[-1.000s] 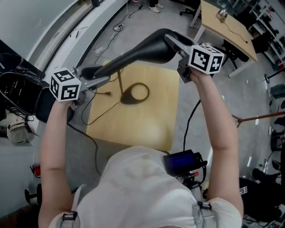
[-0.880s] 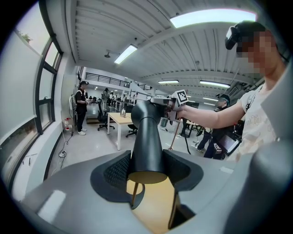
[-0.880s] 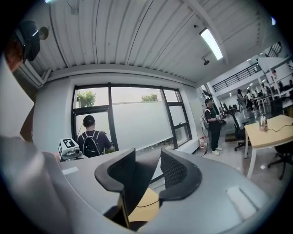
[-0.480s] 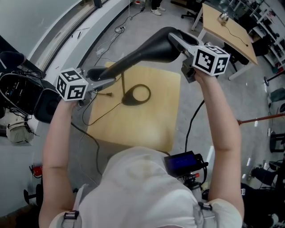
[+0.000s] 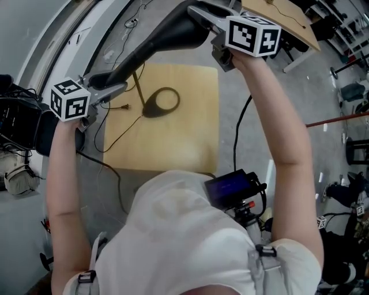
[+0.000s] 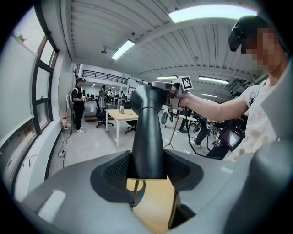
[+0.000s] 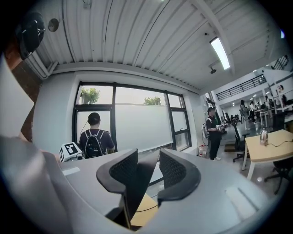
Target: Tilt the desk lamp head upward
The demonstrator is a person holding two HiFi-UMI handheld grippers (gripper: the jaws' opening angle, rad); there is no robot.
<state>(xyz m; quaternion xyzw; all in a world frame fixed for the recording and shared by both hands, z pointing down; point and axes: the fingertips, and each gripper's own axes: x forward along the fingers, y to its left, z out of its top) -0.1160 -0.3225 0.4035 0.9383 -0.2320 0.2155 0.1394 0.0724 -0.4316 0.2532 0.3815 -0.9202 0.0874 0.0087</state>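
Item: lamp head (image 5: 168, 36), held high over the table's (image 5: 190, 135) far edge; base (image 5: 160, 102) near its far left corner. Likely light, rigid and smooth; the thin stem (image 5: 139, 86) may flex. Left gripper (image 5: 110, 84): fingers pinch the narrow end. Right gripper (image 5: 200, 11): fingers, which have just been closing, clamp the rim.

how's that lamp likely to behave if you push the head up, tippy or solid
Probably tippy: the lamp's long black head sits on a thin stem over a small ring base, so the base may lift or slide. The head looks rigid and smooth, so it might slip. The cord lies slack and likely won't resist.
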